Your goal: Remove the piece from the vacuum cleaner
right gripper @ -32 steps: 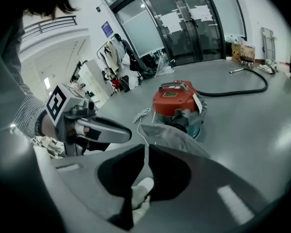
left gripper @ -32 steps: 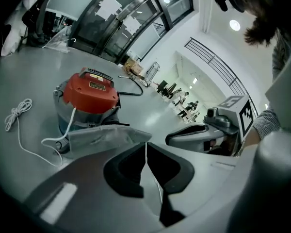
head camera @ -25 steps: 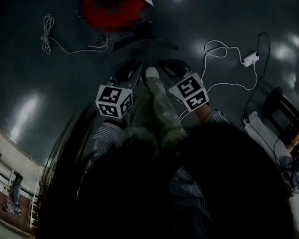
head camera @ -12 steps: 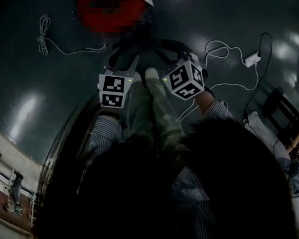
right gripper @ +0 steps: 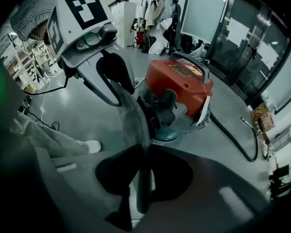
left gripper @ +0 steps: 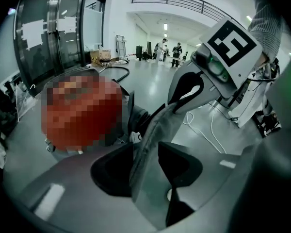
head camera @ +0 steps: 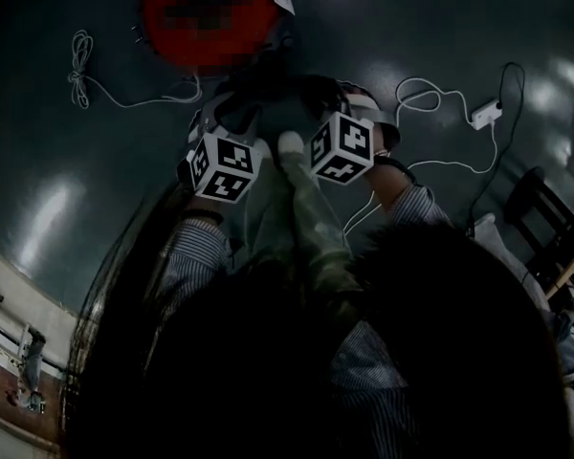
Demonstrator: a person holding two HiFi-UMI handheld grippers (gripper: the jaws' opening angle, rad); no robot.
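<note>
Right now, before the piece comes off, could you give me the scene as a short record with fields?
Vacuum cleaner: red, standing on the dark glossy floor, in front of both grippers
Black hose: lies on the floor beside the vacuum cleaner
Left gripper: jaws have just been closing, nothing between them
Right gripper: jaws have just been closing, nothing between them
Grippers together: tips close to each other
Power strip: on the floor at the person's right
Held piece: none yet
</note>
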